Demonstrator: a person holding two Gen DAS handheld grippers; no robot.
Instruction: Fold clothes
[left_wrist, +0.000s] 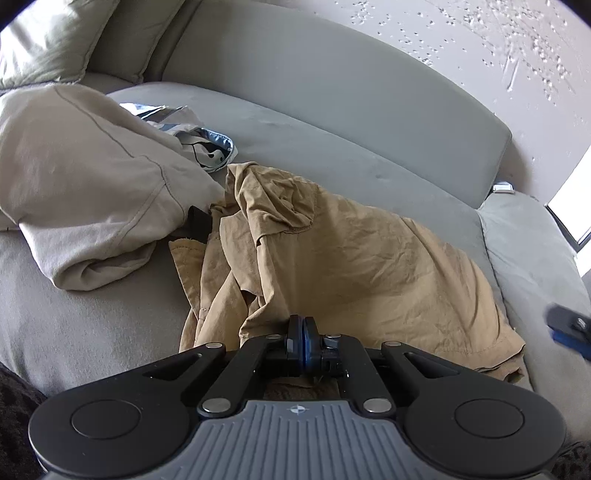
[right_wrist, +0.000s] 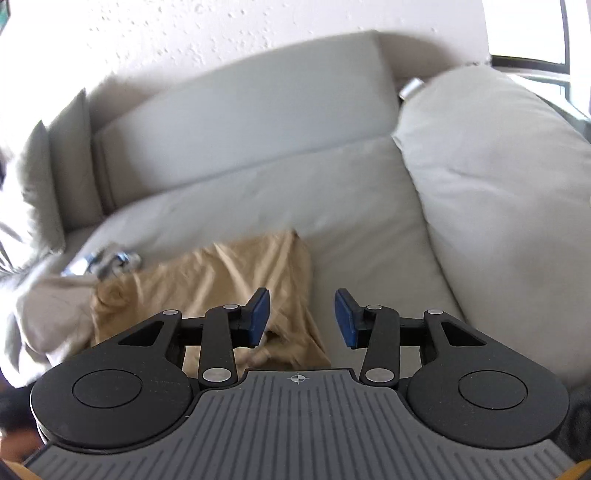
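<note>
A tan shirt (left_wrist: 332, 251) lies crumpled on the seat of a grey sofa (left_wrist: 303, 122). It is the thing to fold. Its near edge is right at the left gripper (left_wrist: 303, 332). The two blue pads are pressed tight together over the near folds of the shirt. I cannot tell if any cloth is caught between them.

The right gripper (right_wrist: 302, 317) hangs above the right edge of the shirt. Its pads (right_wrist: 258, 314) are apart and nothing is between them. This view is blurry. In the left view a bit of the right gripper shows at the far right edge, past the shirt.

To the left of the shirt sits a pale beige garment (left_wrist: 85, 177) in a big lump. It touches the shirt's left side. Behind it a small white and blue printed cloth (left_wrist: 207, 144) pokes out. A thin black strap (left_wrist: 197, 221) shows between the two bigger clothes.

A fat grey cushion (right_wrist: 498, 192) stands at the right end of the seat. A lighter pillow (left_wrist: 48, 40) leans in the far left corner. A bumpy white wall (left_wrist: 480, 44) is behind the sofa.

The seat behind the shirt is bare, up to the back rest. There is also bare seat between the shirt and the grey cushion.
</note>
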